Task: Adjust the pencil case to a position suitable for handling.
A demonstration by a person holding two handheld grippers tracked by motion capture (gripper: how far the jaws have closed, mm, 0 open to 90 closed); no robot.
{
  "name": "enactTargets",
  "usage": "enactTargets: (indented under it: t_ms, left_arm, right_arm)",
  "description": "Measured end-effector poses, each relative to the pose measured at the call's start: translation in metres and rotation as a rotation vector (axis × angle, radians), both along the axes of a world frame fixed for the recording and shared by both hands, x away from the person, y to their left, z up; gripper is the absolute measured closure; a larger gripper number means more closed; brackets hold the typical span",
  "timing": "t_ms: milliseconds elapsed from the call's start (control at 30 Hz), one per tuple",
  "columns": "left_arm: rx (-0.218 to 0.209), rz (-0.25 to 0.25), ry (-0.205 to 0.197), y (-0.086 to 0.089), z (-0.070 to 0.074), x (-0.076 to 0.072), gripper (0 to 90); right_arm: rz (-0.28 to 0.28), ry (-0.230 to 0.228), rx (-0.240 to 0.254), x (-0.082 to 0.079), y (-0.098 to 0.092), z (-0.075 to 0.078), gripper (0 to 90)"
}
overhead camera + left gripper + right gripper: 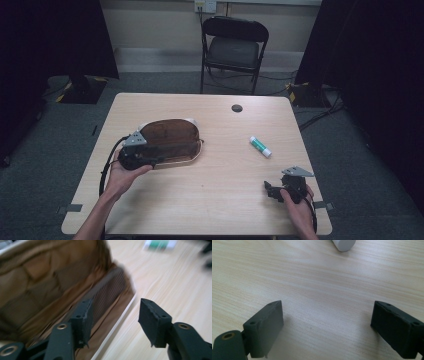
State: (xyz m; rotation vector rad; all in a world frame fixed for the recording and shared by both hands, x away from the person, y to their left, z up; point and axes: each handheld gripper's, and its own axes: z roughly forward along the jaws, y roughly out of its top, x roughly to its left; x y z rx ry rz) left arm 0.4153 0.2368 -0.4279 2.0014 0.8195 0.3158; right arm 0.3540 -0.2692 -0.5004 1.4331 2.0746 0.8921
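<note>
Left gripper (150, 161) half open astride the near rim of the open brown fabric pouch (172, 140) at table's left, nothing pinched yet. Green-and-white glue stick (260, 146) lying loose mid-right, not yet packed. Right gripper (272, 190) wide open, empty, near corner.

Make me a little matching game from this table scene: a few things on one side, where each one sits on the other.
Things:
1. brown pouch
2. glue stick
3. left gripper
4. folding chair

Places:
A. on the floor behind the table
B. lying alone on the table's right half
C. at the pouch's near edge, one jaw inside it
D. on the table's left half, lying open

Pairs: 1-D, 2-B, 3-C, 4-A
</note>
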Motion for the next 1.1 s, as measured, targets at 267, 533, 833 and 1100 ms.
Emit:
enactTargets:
  t_ms: [267, 533, 833, 1100]
  left_arm:
    - [0.072, -0.008, -0.044, -0.01, 0.003, 0.015, 55.4]
    - [0.067, 0.027, -0.04, -0.017, -0.005, 0.035, 61.2]
    - [0.082, 0.02, -0.04, -0.031, -0.016, 0.051, 57.2]
    - [0.132, 0.017, -0.003, -0.033, -0.029, 0.057, 49.8]
  right_arm:
    - [0.005, -0.001, -0.001, 0.0, 0.0, 0.0, 9.9]
    - [0.007, -0.001, 0.0, 0.0, -0.001, 0.0, 9.9]
    - [0.01, -0.001, -0.001, 0.0, -0.001, 0.0, 9.9]
    - [0.013, -0.001, 0.0, 0.0, -0.001, 0.0, 10.0]
